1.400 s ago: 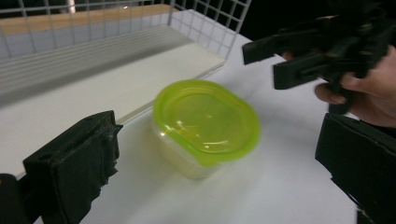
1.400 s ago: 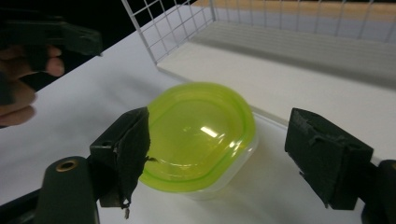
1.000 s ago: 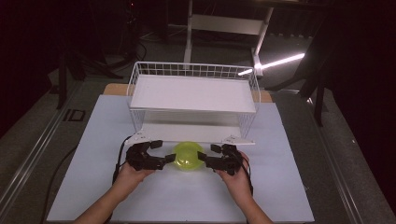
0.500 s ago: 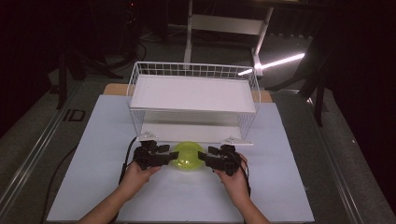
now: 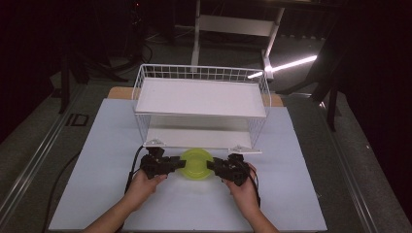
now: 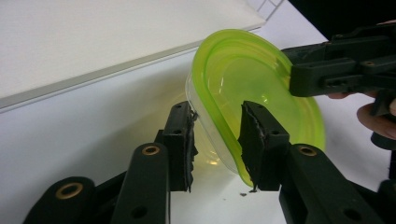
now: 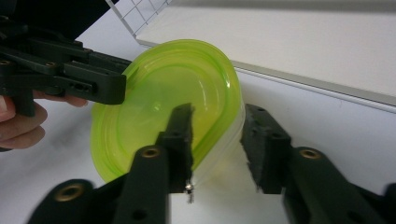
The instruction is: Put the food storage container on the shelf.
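The green bowl (image 5: 196, 164) sits on the bench (image 5: 301, 194), just in front of the wire rack (image 5: 201, 97), between my two tools. My left tool (image 6: 217, 140) has its jaws astride the near rim, one inside, one outside; they have just been closing, and the inner pad looks to touch the rim. My right tool (image 7: 217, 144) straddles the opposite wall the same way, jaws just been closing too, the outer one still off the wall. So the reach is done, the grip nearly. Left, I judge: clamp, lift, probably into the rack
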Demonstrator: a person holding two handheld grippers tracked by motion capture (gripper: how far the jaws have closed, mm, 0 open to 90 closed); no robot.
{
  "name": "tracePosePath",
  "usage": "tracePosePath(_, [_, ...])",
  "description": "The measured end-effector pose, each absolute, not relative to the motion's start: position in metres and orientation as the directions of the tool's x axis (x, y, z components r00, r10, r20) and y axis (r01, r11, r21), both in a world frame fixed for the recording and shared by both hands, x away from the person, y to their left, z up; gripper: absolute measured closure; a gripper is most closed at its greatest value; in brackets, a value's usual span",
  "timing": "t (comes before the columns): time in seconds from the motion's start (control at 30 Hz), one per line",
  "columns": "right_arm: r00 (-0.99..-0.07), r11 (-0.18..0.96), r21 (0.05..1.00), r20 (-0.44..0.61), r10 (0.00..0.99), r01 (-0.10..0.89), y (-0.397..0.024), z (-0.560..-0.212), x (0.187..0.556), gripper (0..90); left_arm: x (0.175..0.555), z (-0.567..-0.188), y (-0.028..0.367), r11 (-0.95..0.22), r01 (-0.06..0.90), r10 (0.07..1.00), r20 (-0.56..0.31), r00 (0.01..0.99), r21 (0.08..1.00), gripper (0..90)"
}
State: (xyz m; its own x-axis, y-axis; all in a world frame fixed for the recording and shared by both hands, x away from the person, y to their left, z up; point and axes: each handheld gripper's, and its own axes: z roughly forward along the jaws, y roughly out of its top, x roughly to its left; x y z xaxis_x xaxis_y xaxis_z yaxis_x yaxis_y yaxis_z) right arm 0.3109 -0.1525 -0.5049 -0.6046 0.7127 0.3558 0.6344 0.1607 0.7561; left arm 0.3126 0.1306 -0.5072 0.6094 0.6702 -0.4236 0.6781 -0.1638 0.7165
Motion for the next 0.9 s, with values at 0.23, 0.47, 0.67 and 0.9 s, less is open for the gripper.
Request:
tracePosePath(0.23, [-0.579,0.145,0.744,0.366,0.729,0.653,-0.153,-0.501,0.305,72.2,0.304,-0.503,0.127,-0.149,0.698,0.662,-0.454,0.597,0.7,72.7])
tracePosePath(0.47, [-0.536,0.103,0.712,0.416,0.734,0.694,-0.155,-0.498,0.301,77.5,0.292,-0.494,0.12,-0.15,0.718,0.701,-0.439,0.562,0.68,78.6])
tracePosePath(0.67, [-0.545,0.131,0.728,0.368,0.753,0.673,-0.149,-0.492,0.296,78.8,0.291,-0.492,0.122,-0.159,0.69,0.717,-0.398,0.572,0.706,81.7])
tracePosePath(0.9, [-0.552,0.108,0.764,0.353,0.755,0.636,-0.143,-0.483,0.302,78.8,0.298,-0.489,0.132,-0.091,0.651,0.7,-0.417,0.58,0.753,81.8])
